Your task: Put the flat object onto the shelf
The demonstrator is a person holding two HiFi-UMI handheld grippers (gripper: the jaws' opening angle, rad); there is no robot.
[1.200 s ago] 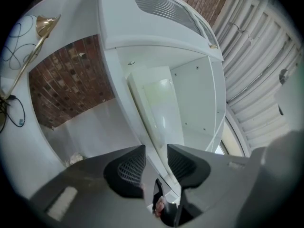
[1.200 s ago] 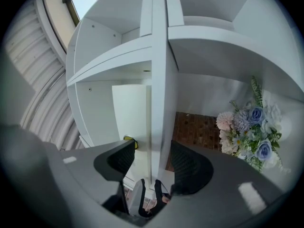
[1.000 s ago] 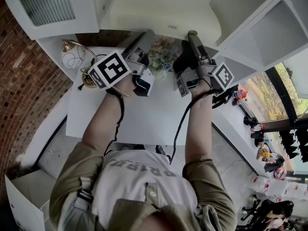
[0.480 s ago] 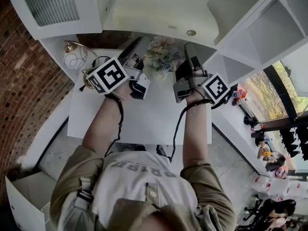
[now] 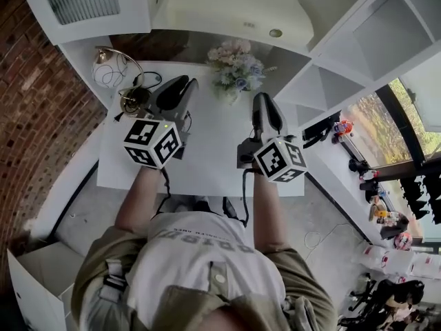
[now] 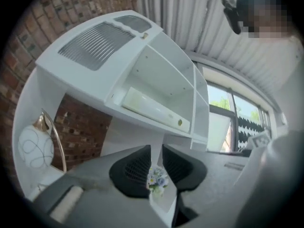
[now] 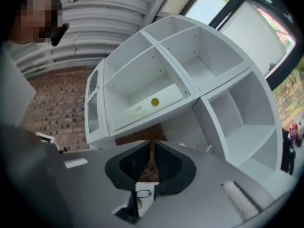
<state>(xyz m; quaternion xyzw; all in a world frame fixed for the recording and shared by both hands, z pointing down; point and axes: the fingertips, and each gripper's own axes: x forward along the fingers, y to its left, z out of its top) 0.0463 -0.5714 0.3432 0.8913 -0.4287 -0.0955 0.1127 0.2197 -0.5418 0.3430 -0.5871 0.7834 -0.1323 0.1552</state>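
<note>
Both my grippers point toward the far side of the white table point(image 5: 207, 167), side by side and well apart, each with its marker cube nearest me. My left gripper point(image 5: 180, 87) is on the left half of the table. Its jaws have just been closing and now stand a narrow gap apart with nothing between them. Through that gap, in the left gripper view, only the distant bunch of flowers point(image 5: 236, 67) shows. My right gripper point(image 5: 264, 103) is on the right half. Its jaws have also just been closing and are drawn together to a bare slit, gripping nothing, with brickwork visible through the slit in the right gripper view.

The flat object point(image 5: 227, 12), a pale cream panel with a small round yellow mark point(image 5: 275, 32) near its right end, already lies flat on a level of the white shelf point(image 5: 386, 29) beyond the far edge of the table, well clear of both grippers. The open, bare compartments of the shelf run off to the right. The flowers stand at the far edge of the table, between the lines of the two grippers. A round white lamp point(image 5: 110, 71) with a brass arm sits at the far left corner, just left of my left gripper. A brick wall point(image 5: 34, 116) closes the scene on the left.
</note>
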